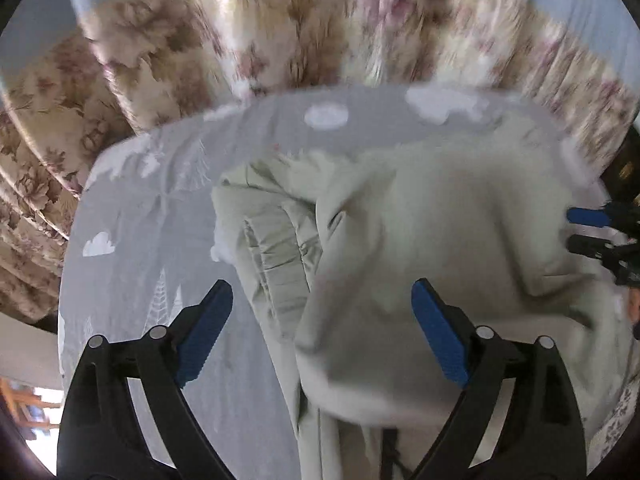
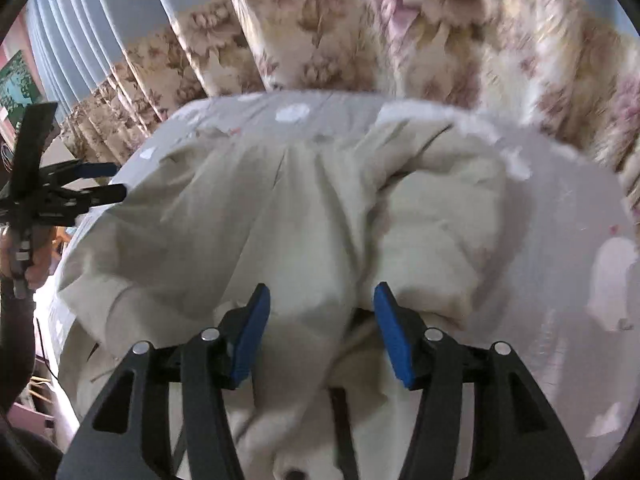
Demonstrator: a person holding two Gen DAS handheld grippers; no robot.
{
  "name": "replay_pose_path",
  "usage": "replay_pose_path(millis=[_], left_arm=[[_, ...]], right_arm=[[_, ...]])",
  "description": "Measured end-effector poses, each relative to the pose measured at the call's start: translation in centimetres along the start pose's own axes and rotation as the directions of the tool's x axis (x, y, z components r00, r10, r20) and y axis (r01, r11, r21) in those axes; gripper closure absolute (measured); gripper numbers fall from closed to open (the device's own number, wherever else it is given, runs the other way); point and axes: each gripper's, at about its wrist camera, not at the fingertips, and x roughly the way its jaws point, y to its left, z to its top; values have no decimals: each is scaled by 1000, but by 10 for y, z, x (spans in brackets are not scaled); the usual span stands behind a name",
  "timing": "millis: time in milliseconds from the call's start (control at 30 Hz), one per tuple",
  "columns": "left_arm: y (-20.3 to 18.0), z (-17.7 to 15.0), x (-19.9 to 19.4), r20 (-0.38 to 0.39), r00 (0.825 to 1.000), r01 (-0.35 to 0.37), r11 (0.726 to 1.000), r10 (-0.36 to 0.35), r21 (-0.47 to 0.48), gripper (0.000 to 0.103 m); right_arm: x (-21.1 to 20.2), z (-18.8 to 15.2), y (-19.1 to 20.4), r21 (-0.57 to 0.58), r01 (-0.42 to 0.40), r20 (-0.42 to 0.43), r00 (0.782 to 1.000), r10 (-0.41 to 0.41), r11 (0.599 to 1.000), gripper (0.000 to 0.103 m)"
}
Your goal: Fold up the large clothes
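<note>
Garment: one large pale beige piece of clothing [image 1: 420,240], heaped in loose folds on the bed; a gathered, ribbed edge shows at its left side in the left wrist view. Both pictures are blurred, so the kind of garment cannot be told.
Location of garment: on the grey bedsheet [image 1: 140,208], toward the right half of the bed in the left wrist view, its near part hanging over the near edge.
Bedsheet: grey, printed with white clouds and trees; bare to the left of the garment.
Left gripper [image 1: 320,332]: fingers spread wide, blue pads well apart; the right pad over the cloth, the left pad over bare sheet; nothing pinched. In the right wrist view it shows at the far left edge [image 2: 112,180], held by a hand [image 2: 28,256].
Right gripper [image 2: 320,332]: fingers partly spread, a ridge of the cloth lying in the gap between the blue pads; the pads do not press on it. In the left wrist view it shows at the right edge [image 1: 576,228], its tips at the garment's side.
Curtain [image 2: 360,40]: floral, cream and brown with pink, hanging behind the bed.
</note>
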Motion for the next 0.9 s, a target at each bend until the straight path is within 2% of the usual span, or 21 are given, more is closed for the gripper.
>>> replay_pose_path(millis=[67, 100, 133, 200, 267, 300, 400, 467, 500, 533, 567, 633, 700, 733, 767, 800, 833, 867, 900], left_arm=[[-7, 0, 24, -80, 997, 2, 1000, 0, 18, 55], [-9, -2, 33, -108, 994, 35, 999, -33, 19, 80], [-13, -4, 35, -103, 993, 56, 998, -54, 18, 88], [-21, -4, 22, -40, 999, 22, 998, -19, 59, 96], [-23, 1, 5, 21, 1000, 16, 998, -17, 59, 98], [-22, 10, -7, 66, 997, 22, 999, -26, 48, 99], [-11, 39, -27, 193, 981, 3, 1000, -2, -6, 99], [1, 60, -21, 227, 974, 13, 998, 2, -64, 98], [3, 69, -14, 235, 972, 4, 998, 12, -70, 94], [1, 77, -1, 256, 965, -39, 998, 51, -53, 89], [-3, 82, 17, 245, 965, -90, 996, 93, -23, 88], [-5, 85, 56, 157, 980, -126, 992, 120, 27, 83], [-6, 78, 82, 91, 987, -141, 988, 135, 68, 76], [-7, 70, 87, 82, 986, -152, 985, 146, 78, 72], [-7, 64, 83, 84, 985, -159, 984, 152, 84, 70], [-6, 61, 76, 89, 983, -169, 982, 161, 86, 61], [-5, 57, 63, 98, 976, -202, 976, 194, 81, 42], [-2, 53, 50, 120, 968, -229, 971, 219, 75, 34], [0, 47, 30, 162, 958, -250, 966, 236, 68, 21]], right_arm=[[14, -2, 3, -4, -10, -41, 999, 10, 1000, 66], [18, -4, 7, -24, 2, -47, 999, -3, 1000, 90], [16, -5, 12, -59, 34, -25, 999, -35, 998, 98], [-3, 1, 17, -100, 51, 52, 998, -46, 994, 100], [-25, 15, 15, -100, 59, 123, 991, -46, 993, 100], [-34, 26, 13, -112, 96, 157, 984, -78, 989, 101], [-42, 63, 0, -109, 212, 221, 958, -184, 971, 101], [-34, 89, -10, -124, 316, 246, 928, -279, 941, 101], [-26, 97, -16, -134, 349, 248, 918, -309, 927, 101], [-15, 104, -21, -141, 372, 237, 913, -333, 918, 101], [4, 110, -28, -160, 394, 204, 910, -360, 905, 101], [36, 109, -41, -206, 427, 140, 903, -406, 880, 101], [52, 102, -56, -211, 426, 111, 905, -411, 880, 99], [55, 100, -64, -192, 415, 106, 910, -402, 889, 89], [51, 98, -71, -151, 392, 113, 919, -378, 907, 85], [41, 98, -82, -80, 344, 131, 934, -333, 935, 73], [29, 96, -88, -22, 302, 145, 944, -296, 953, 62], [10, 92, -96, 51, 229, 178, 956, -235, 972, 58], [-2, 89, -96, 86, 199, 210, 954, -213, 976, 52]])
